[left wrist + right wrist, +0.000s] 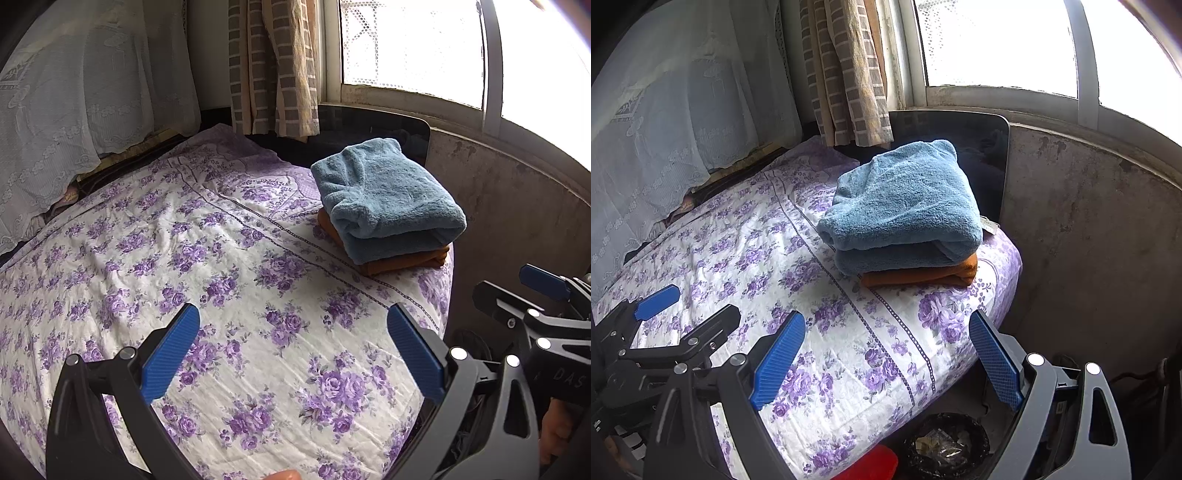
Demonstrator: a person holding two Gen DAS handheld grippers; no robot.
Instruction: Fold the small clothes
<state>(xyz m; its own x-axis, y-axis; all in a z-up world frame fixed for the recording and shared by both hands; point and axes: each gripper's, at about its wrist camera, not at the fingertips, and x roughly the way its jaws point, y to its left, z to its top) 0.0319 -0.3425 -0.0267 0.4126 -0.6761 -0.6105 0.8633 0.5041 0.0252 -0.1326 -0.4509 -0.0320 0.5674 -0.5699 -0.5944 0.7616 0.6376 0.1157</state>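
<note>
A folded blue fleece garment [388,201] lies on top of a folded orange garment [402,263] at the far right corner of the bed; both show in the right wrist view too, the blue garment [905,206] over the orange garment [923,275]. My left gripper [291,317] is open and empty, hovering over the flowered sheet [184,240], well short of the stack. My right gripper [886,325] is open and empty over the bed's right edge, near the stack. Each gripper shows in the other's view, the right gripper [543,284] at right and the left gripper [661,302] at left.
A dark panel [982,162] leans against the wall behind the stack. A lace-covered pile [74,110] stands at the bed's head, and a checked curtain [273,66] hangs by the window. A bin [947,446] and a red object [871,463] sit on the floor beside the bed.
</note>
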